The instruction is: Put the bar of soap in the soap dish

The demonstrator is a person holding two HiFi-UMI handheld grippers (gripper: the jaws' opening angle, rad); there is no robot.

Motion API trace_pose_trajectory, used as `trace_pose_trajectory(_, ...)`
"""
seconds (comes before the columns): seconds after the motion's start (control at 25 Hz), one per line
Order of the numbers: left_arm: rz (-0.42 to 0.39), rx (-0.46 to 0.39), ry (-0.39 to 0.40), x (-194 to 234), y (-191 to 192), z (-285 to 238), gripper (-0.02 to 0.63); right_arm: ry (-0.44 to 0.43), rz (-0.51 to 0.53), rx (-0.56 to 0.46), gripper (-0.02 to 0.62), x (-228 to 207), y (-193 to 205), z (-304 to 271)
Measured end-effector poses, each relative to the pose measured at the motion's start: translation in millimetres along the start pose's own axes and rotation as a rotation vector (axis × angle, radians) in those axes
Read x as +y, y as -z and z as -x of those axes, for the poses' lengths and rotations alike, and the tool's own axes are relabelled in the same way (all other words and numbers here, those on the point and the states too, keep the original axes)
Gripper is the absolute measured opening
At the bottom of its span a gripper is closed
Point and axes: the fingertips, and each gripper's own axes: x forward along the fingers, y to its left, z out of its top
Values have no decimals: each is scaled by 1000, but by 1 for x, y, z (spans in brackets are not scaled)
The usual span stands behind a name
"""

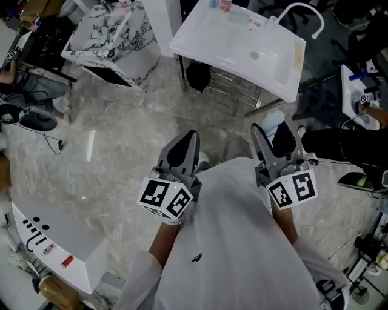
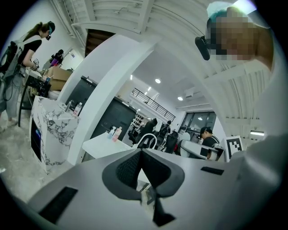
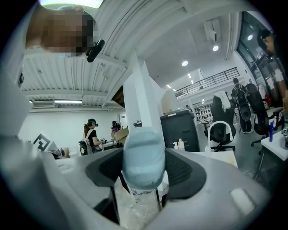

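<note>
Lowest in the head view is the person's white shirt [image 1: 236,242], with both forearms drawn in against it, one on each side. This is a carrying pose, not a reach.

The left gripper [image 1: 185,148] sits left of centre and points up the frame. In the left gripper view its jaws [image 2: 141,155] are together at the tips with nothing between them. It looks parked out of the way, since the job needs one gripper only.

The right gripper [image 1: 271,136] is level with it at right of centre and also points up the frame. In the right gripper view its jaws [image 3: 144,164] are closed on the bar of soap [image 3: 144,157], a pale blue rounded block pinched across its narrow sides. It stands on end between the dark pads, and its top rises above them. In the head view the soap [image 1: 274,121] shows as a pale patch at the gripper's tip. A grip across the narrow sides probably leaves the bottom of the bar free to be set down.

Beyond the grippers lies grey marbled floor [image 1: 109,163], well apart from the white wash basin [image 1: 200,42] at upper centre. An arched white tap [image 1: 303,9] and two small bottles [image 1: 218,3] stand on its far edge. A pale green tray [image 1: 238,18] beside the bottles may be the soap dish, though it is too small to tell. The soap is not yet near it.
</note>
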Motion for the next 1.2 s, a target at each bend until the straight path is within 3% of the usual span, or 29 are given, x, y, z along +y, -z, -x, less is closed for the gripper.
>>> trace_pose_trajectory(0.28, 14, 29, -8, 4, 9, -14, 0, 13, -24, 25, 299, -15, 9, -9)
trace_pose_trajectory(0.52, 6, 22, -13, 1, 0, -40, 0, -17, -82, 42, 299, -34, 16, -29)
trace_pose_trajectory(0.72, 5, 20, -22, 12, -12, -62, 0, -18, -72, 22, 299, -47, 12, -53)
trace_pose_trajectory(1.2, -17, 59, 4, 23, -42, -163, 0, 3, -110, 25, 299, -122, -6, -117)
